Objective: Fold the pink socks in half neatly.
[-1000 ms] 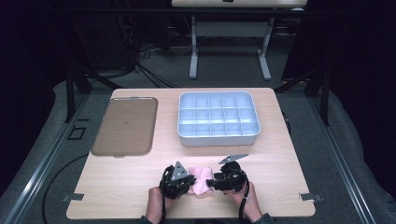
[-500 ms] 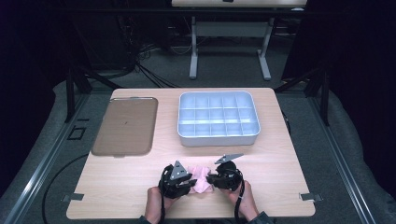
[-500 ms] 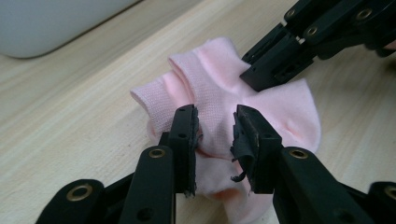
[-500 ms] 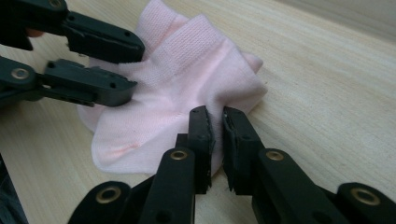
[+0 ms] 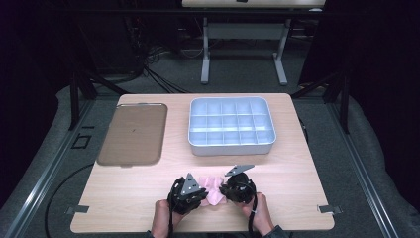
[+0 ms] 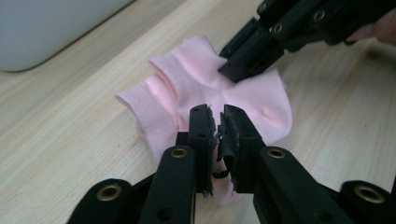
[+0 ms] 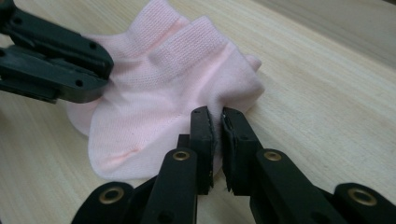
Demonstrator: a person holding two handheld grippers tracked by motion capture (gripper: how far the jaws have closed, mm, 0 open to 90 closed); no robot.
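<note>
A small pink sock lies bunched on the wooden table near its front edge, between my two grippers. My left gripper has just been closing, and in the left gripper view it is shut on a fold of the sock. My right gripper has also just closed. In the right gripper view its jaws pinch the sock at its near edge. Each gripper view also shows the other gripper gripping the far side of the sock.
A pale blue tray divided into several compartments stands behind the sock, right of the table's middle. A flat brown tray lies at the back left. The table's front edge is just below my hands.
The right gripper has edged slightly left toward the sock. The left hand and the sock stay where they were.
</note>
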